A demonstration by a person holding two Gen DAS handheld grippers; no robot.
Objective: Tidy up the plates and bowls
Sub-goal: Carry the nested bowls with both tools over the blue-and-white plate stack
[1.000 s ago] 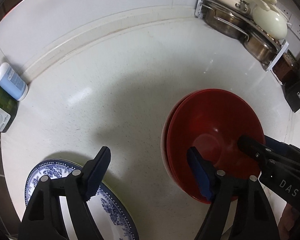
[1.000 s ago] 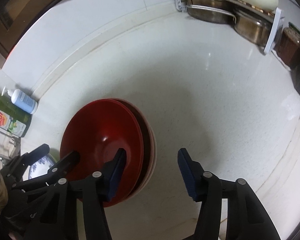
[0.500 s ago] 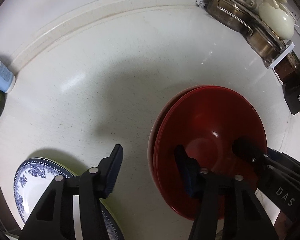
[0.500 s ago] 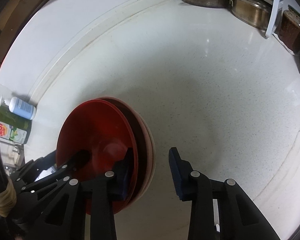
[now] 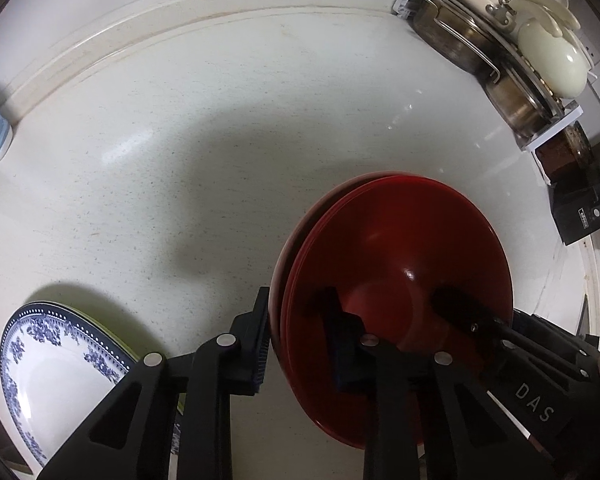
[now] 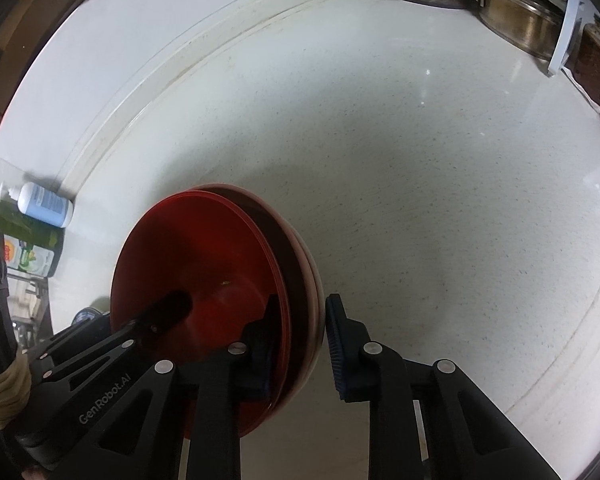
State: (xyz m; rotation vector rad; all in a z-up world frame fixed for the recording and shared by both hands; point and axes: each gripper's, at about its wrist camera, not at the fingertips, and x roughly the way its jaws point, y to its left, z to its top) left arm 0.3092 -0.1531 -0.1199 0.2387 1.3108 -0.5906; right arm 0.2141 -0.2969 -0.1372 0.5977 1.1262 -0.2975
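Bench: pale speckled stone-like top, smooth and polished, carrying soft highlights. Red bowls: stacked, glossy lacquer-like finish with a sharp glint inside the upper one; the outermost rim looks paler and duller. Plate: glazed white ceramic, blue floral print under a shiny surface. Left claw and right claw: matt black plastic arms with bright metal rivets; pads ribbed, dark blue, rubbery in look. Pans: brushed, reflective metal. Cream lid: smooth, glossy. Bottle: smooth pale plastic with a paper-like label.
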